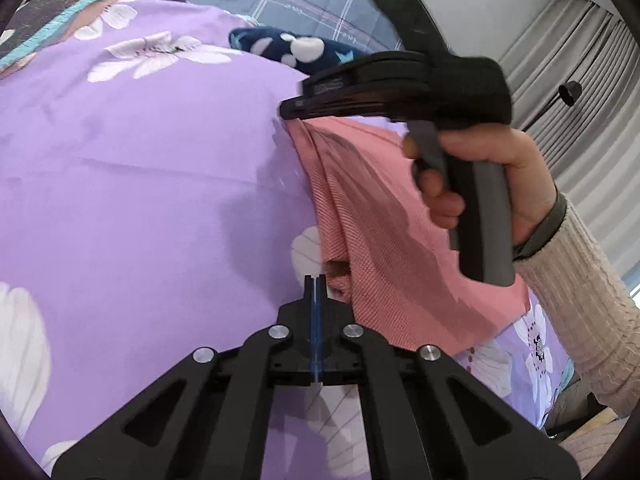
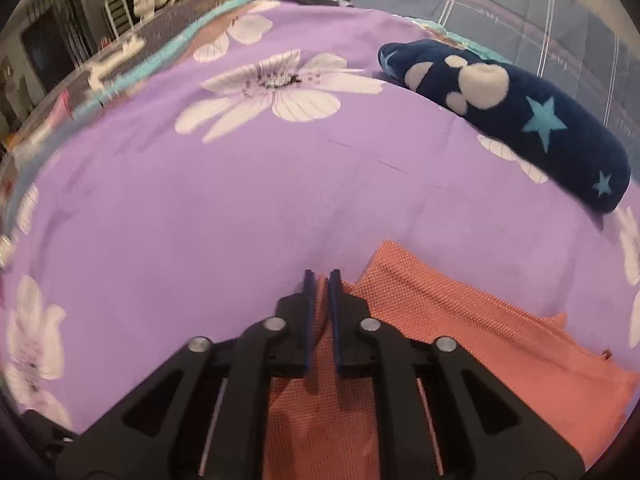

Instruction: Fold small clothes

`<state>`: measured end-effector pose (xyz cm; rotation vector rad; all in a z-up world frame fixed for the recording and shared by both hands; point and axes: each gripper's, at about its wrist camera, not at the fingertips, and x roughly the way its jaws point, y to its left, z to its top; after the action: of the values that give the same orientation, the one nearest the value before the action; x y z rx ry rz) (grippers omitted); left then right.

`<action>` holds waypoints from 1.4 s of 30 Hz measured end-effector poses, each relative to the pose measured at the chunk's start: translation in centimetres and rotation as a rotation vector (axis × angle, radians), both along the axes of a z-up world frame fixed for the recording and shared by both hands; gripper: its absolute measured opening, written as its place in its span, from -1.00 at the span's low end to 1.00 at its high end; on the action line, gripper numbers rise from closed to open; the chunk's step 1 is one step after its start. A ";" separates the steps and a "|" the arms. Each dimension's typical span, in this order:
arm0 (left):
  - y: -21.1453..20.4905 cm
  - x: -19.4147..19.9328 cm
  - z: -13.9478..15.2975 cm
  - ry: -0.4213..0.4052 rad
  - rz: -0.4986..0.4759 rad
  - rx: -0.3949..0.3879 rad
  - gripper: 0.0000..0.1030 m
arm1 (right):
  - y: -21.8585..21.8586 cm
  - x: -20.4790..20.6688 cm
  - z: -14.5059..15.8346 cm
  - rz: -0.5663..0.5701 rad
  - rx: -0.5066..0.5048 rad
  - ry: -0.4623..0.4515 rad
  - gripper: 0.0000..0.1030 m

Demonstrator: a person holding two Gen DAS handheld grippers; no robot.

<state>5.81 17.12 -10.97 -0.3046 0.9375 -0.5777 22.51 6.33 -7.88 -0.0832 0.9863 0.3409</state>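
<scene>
Pink cloth (image 1: pixel 384 216) lies on the purple bedsheet (image 1: pixel 140 168), partly lifted. Your left tool (image 1: pixel 316 280) is clenched at its near edge; whether it has fabric, I can't tell. Right tool (image 2: pixel 322 276) pinches the far corner. It's light and limp, so grip hems and corners and keep it taut.

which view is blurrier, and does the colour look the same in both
Left wrist view: mostly sharp, only the right gripper and the hand holding it smear; cool daylight tint. Right wrist view: softer overall, its left edge streaked, warmer and dimmer; the pink cloth looks more orange there.
</scene>
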 end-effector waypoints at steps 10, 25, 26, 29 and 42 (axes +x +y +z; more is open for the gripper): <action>-0.5 -4.6 1.2 -0.033 -0.195 -0.040 -0.47 | -2.0 -4.8 2.0 0.110 -0.126 -0.098 -0.42; -2.1 -5.4 0.0 -0.043 -0.141 0.200 -1.00 | -1.1 -1.3 -1.9 0.055 -0.096 -0.002 -0.56; -2.0 -5.5 0.2 -0.051 -0.139 0.200 -1.00 | -1.1 -0.9 -1.8 0.038 -0.080 0.011 -0.56; -1.9 -6.0 1.3 -0.111 -0.120 0.224 -1.00 | -1.5 -1.0 -1.2 0.035 -0.061 0.011 -0.59; -5.6 -3.0 -0.3 -0.077 -0.181 0.237 -0.93 | -2.4 -0.8 -2.2 0.025 -0.028 -0.007 -0.59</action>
<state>2.77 11.50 -11.24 0.0157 0.9537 -0.6324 21.70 3.91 -10.04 -0.1218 0.9838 0.3494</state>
